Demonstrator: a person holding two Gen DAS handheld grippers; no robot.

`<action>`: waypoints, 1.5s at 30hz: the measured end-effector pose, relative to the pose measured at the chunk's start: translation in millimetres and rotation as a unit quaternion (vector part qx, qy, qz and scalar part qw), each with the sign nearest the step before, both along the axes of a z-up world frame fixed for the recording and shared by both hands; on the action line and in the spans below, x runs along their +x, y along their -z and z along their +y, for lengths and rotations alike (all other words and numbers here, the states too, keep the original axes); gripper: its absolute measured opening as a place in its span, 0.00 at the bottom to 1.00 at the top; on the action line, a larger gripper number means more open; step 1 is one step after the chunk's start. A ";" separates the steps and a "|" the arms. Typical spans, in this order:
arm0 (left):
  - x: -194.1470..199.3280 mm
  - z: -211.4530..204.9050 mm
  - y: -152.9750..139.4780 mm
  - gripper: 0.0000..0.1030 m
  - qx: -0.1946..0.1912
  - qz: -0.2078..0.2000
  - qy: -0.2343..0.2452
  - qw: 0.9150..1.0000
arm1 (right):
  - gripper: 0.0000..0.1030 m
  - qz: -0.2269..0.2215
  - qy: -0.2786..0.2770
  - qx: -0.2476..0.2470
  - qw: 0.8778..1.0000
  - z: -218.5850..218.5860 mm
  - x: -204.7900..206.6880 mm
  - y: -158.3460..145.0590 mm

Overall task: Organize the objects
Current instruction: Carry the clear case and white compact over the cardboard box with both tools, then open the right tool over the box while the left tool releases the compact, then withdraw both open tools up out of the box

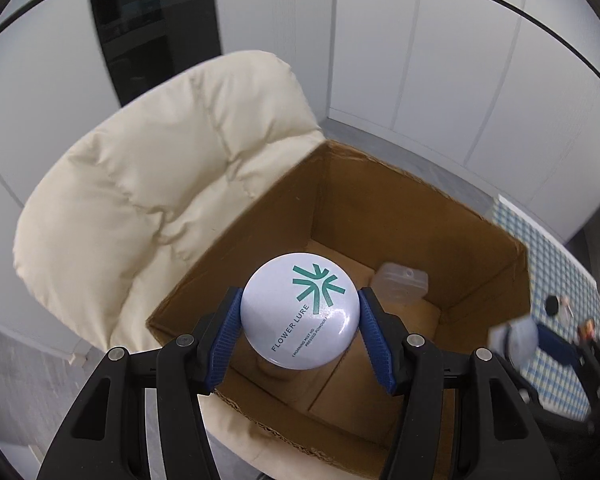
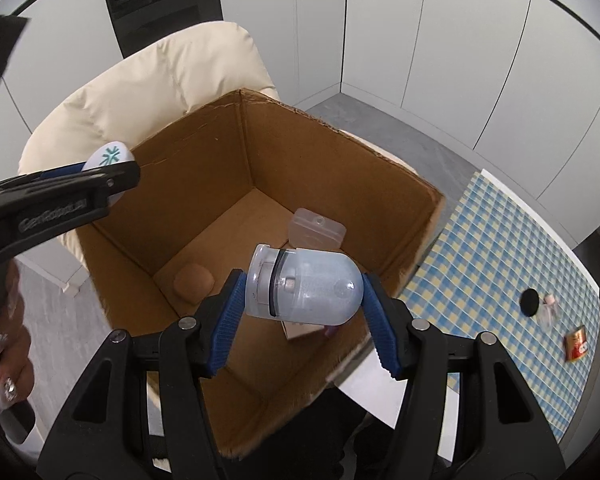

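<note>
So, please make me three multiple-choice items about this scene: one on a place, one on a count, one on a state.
1. Where does the cardboard box stand?
A. on a cream cushioned chair
B. on the checked tablecloth
C. on a shelf

2. How many things lie on the box floor?
A. none
B. three at least
C. ten

3. What is the state of the left gripper?
A. open and empty
B. shut on a white round compact
C. shut on a spoon

Key: 1 A, the cream padding shows around and under the box. 2 B, a clear plastic case, a tan round piece and a partly hidden card lie there. 3 B, both blue pads press on the compact's edge.
</note>
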State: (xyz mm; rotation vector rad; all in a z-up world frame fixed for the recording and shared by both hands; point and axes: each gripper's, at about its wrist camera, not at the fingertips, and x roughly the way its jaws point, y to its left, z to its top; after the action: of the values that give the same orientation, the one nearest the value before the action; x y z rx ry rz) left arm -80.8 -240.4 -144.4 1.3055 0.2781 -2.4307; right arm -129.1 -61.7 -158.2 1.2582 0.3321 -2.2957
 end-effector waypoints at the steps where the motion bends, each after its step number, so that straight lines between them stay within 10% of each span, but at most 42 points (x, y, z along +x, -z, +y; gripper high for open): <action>1: 0.0 0.1 1.1 0.56 -0.002 -0.003 0.004 1.000 | 0.59 -0.004 0.001 0.000 1.000 -2.1 -4.0 3.7; 21: -5.2 3.0 9.1 0.57 -0.033 -0.031 0.014 0.999 | 0.59 -0.044 0.005 0.002 0.999 -16.9 -16.7 42.3; 25: -6.2 14.2 6.1 0.86 -0.069 -0.034 0.024 0.997 | 0.79 -0.041 0.021 -0.015 0.999 -12.0 -19.1 38.9; 29: -7.7 26.5 5.8 0.90 -0.115 -0.040 0.035 0.992 | 0.86 -0.030 0.032 -0.026 0.999 -5.3 -19.0 32.4; 45: -9.2 11.4 9.6 0.90 -0.044 -0.044 0.024 0.998 | 0.86 -0.030 0.032 -0.016 0.999 -12.2 -18.2 30.3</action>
State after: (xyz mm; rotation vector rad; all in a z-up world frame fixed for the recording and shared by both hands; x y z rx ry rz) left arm -90.0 -229.0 -154.0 1.3908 0.1161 -2.3873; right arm -147.2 -73.9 -188.5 1.3370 0.2352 -2.3022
